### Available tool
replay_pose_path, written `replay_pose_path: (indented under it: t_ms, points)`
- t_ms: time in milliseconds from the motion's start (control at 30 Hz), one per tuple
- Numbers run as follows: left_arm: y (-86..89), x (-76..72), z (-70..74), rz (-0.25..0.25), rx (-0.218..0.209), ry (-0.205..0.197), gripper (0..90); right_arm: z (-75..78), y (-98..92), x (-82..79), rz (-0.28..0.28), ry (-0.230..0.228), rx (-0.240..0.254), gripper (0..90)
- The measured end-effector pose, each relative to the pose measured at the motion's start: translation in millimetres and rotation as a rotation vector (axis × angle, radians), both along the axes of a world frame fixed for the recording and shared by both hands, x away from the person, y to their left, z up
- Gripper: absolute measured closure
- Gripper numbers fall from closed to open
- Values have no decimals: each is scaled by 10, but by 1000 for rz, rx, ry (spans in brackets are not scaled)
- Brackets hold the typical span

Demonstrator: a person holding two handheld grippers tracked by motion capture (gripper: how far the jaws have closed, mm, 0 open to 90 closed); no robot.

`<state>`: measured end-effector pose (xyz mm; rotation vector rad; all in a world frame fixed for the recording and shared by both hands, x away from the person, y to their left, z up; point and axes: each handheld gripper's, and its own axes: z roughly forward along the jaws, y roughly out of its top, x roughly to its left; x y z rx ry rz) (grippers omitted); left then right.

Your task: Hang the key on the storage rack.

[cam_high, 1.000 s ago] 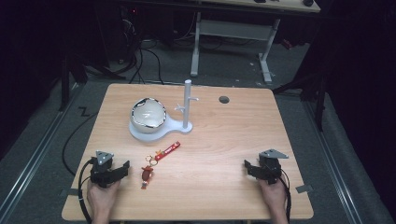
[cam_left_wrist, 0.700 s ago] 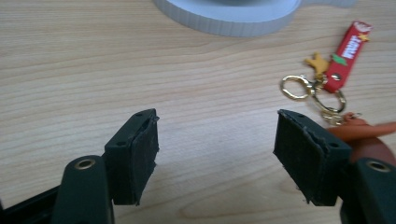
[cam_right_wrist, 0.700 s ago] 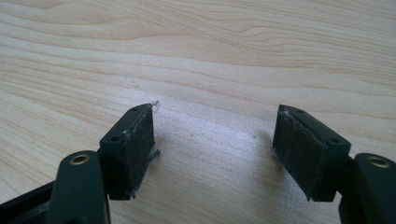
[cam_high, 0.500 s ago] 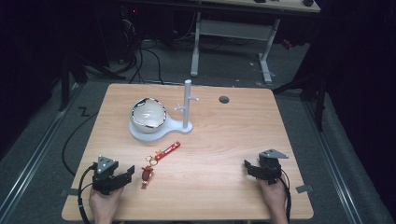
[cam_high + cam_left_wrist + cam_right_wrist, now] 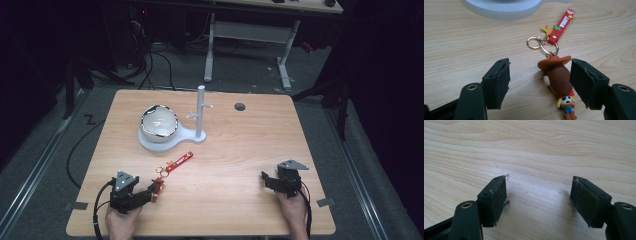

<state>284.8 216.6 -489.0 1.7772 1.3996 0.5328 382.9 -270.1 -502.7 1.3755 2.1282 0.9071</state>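
Note:
A keychain (image 5: 172,166) lies on the wooden table (image 5: 240,145): a red strap (image 5: 561,26), gold rings and a small cowboy figure (image 5: 557,78) with a brown hat. My left gripper (image 5: 151,191) sits at the near left, and the figure lies between its jaws. In the left gripper view, the left gripper (image 5: 540,67) is open. The figure rests close to the right pad, and a wide gap separates it from the left pad. The jaws have just been closing a little. Near the front right, my right gripper (image 5: 265,179) rests open over bare wood, shown as the right gripper (image 5: 539,185) in its own view.
A white bowl (image 5: 159,122) sits on a pale flat base (image 5: 170,142) behind the keychain. A white post with short pegs (image 5: 200,111) rises from the same base. A round cable hole (image 5: 240,106) lies near the far edge.
My left gripper has slid to the right, up to the keychain, so the cowboy figure now lies between its jaws. The right gripper has stayed put.

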Motion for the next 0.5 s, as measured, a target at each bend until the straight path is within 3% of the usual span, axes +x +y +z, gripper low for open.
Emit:
replay_pose_path:
  t_ms: [500]
  points:
    - [-136,75,-123,-27,-9,44,367,0,0,0,0,0,0,298]
